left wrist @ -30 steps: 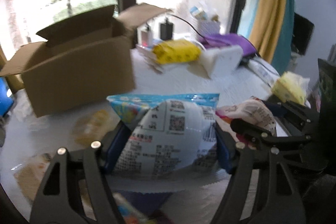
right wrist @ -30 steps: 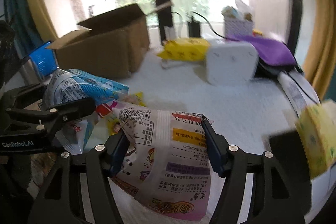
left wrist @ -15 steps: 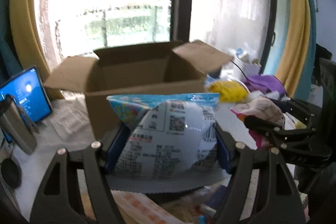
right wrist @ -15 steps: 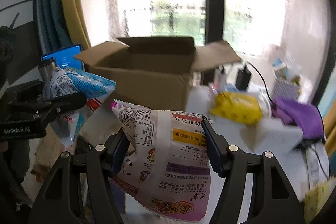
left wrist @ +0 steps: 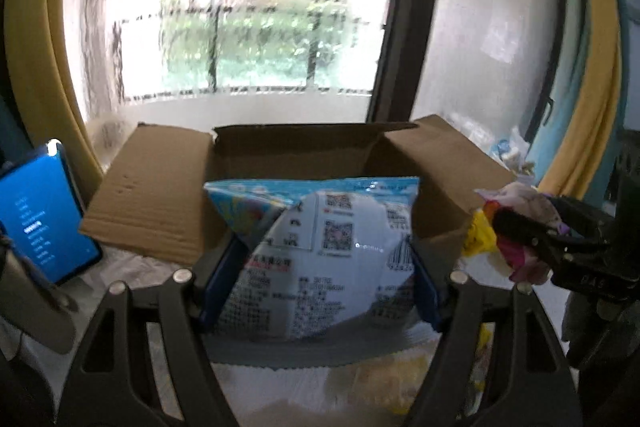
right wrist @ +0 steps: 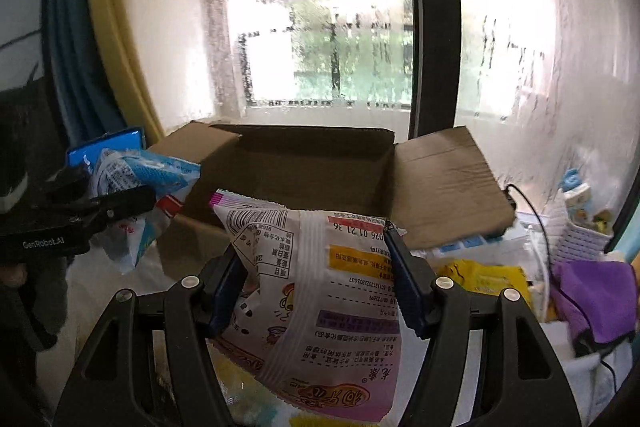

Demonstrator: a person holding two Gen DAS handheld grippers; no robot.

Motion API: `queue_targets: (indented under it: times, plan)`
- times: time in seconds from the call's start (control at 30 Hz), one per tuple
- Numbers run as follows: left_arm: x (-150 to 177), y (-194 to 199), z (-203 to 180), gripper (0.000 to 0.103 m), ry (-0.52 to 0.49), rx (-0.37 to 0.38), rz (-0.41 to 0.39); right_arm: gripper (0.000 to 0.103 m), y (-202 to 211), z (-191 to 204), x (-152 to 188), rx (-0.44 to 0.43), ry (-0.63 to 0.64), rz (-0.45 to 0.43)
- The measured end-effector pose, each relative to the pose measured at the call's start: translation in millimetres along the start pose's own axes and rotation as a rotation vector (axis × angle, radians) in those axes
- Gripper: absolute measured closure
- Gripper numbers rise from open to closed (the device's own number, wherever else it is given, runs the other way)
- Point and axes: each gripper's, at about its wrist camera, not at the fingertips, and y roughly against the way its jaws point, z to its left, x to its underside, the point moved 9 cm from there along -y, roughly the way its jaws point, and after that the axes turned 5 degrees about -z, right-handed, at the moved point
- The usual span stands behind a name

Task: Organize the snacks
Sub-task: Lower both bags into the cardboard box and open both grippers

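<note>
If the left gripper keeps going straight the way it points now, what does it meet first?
Most likely the open cardboard box: its mouth lies dead ahead of the left gripper, behind the blue snack bag it grips. Depth is unclear, so the bag might catch the near wall before clearing the rim.

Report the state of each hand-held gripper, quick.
Left hand-held gripper: shut on the blue-and-white plastic snack bag.
Right hand-held gripper: shut on the white-and-pink plastic snack bag.
</note>
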Motion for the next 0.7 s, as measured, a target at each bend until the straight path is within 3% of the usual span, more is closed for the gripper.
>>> queue_targets:
  times: [0.17,0.53,0.6,0.7]
  plan:
    - [-4.3,-34.5,22.1,0.027,0.054,-0.01,0.051,0.034,-37.4,-10.3,-19.3,0.013,-0.032,0.02]
    - [-7.0,-77.0,19.0,0.025,-0.024,-0.018,0.135,0.033,-95.1,-19.5,-35.1,0.015,-0.075,0.075]
    - [-9.1,-78.9,17.5,0.02,-0.023,-0.044,0.125,0.012,-97.7,-17.1,-37.4,0.015,-0.053,0.055]
    - [-15.2,-78.1,18.3,0.013,0.001,-0.06,0.104,0.008,-92.8,-13.8,-41.7,0.037,0.004,0.003]
